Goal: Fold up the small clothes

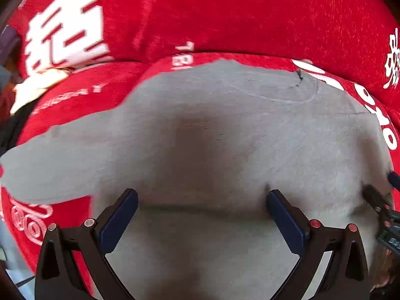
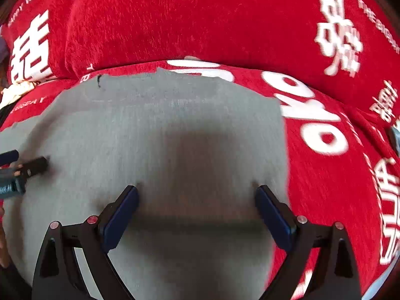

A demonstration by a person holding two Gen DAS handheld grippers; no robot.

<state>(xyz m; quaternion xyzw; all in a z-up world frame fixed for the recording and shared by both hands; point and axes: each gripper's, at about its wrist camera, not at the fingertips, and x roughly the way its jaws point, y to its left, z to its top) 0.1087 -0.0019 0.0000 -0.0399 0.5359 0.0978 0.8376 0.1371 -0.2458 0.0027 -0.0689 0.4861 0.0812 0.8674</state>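
A small grey T-shirt [image 1: 212,130] lies flat on a red cover, neckline at the far side, one sleeve out to the left. My left gripper [image 1: 202,200] is open, fingers spread wide and low over the shirt's near part. The shirt also fills the right wrist view [image 2: 150,130], its right edge against the red cloth. My right gripper [image 2: 196,197] is open, spread over the shirt near that right edge. Each gripper shows at the edge of the other's view: the right gripper [image 1: 382,207] and the left gripper [image 2: 22,170].
The red cover [image 1: 225,12] with white lettering [image 2: 312,115] spans the seat and a raised back cushion behind the shirt. A cream cloth [image 1: 37,85] lies at the far left beside dark items.
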